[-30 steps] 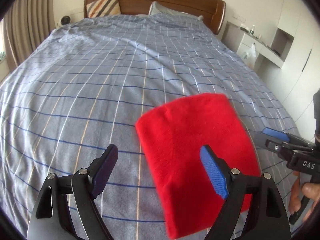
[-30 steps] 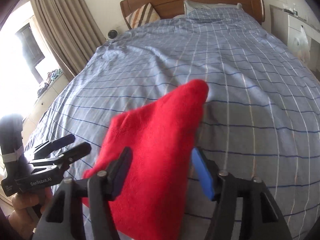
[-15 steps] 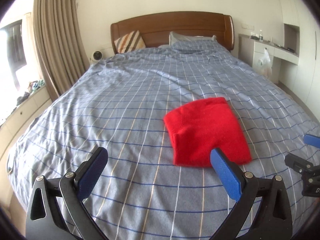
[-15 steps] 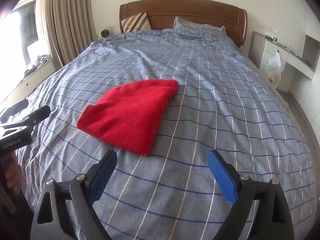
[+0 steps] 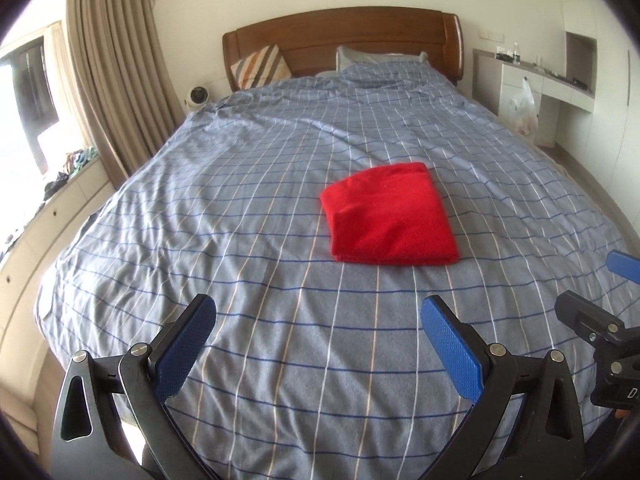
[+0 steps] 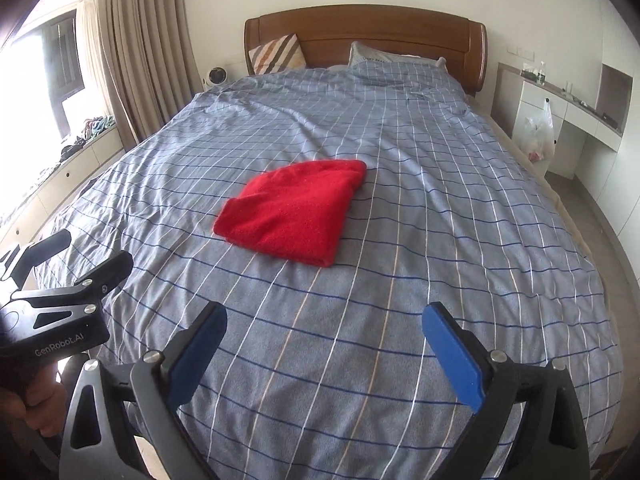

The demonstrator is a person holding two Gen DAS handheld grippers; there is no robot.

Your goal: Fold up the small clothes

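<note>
One folded red garment (image 5: 390,218) lies mid-bed (image 5: 240,208); both the left gripper (image 5: 316,344) and right gripper (image 6: 324,344) gape empty, short of it. Only the right view shows a hand (image 6: 38,412).

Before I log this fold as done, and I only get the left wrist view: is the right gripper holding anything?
Observer: No. The right gripper is open, with only bedspread between its fingers.
Operator: Is it touching the red garment?
Observer: No. The red garment lies folded well ahead of it, with bare bedspread between.
Operator: How does my left gripper look from there?
Observer: The left gripper shows the print GenRobot.AI, with a hand on its handle.
</note>
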